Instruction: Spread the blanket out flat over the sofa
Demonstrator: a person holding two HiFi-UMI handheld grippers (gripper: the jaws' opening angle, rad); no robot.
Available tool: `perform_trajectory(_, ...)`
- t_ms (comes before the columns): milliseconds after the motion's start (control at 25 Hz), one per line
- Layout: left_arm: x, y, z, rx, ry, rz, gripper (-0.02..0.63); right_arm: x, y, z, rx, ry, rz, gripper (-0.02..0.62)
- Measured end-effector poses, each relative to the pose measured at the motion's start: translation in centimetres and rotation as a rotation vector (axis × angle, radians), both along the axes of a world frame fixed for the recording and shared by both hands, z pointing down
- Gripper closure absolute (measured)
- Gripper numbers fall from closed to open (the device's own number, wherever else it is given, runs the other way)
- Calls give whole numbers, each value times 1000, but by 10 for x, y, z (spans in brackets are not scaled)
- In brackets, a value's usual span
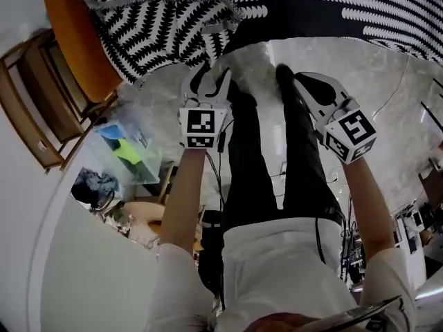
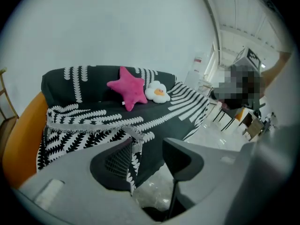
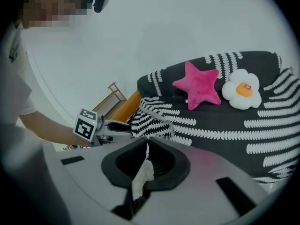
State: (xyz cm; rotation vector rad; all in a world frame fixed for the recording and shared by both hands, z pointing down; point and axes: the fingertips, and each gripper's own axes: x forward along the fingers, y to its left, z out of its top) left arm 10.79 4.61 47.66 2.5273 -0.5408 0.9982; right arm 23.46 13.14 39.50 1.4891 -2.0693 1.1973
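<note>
A black blanket with white fern stripes lies over the orange sofa, and its fringed front edge hangs bunched at the left end. A pink star cushion and a white egg-flower cushion rest on it. The blanket fills the top of the head view. My left gripper is open just below the hanging edge, which shows behind its jaws. My right gripper is shut, a little short of the blanket; the pale strip behind its tips is unclear.
A wooden rack stands left of the sofa's orange arm. A clear box with green and blue items lies on the marble floor. My legs in black trousers stand between the grippers. Chairs and tables stand beyond the sofa's right end.
</note>
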Motion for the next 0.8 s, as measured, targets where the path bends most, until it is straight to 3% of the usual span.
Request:
perform_trajectory(360, -3, 1, 116, -22, -98, 5, 399, -12, 14, 106, -21, -17, -67, 577)
perform_trajectory(520, 0, -9, 154, 13, -141, -16, 408, -18, 21, 141, -38, -43, -65, 577)
perform_trajectory(800, 10, -22, 217, 50, -300, -8, 379, -26, 33, 173, -74, -85, -37, 577)
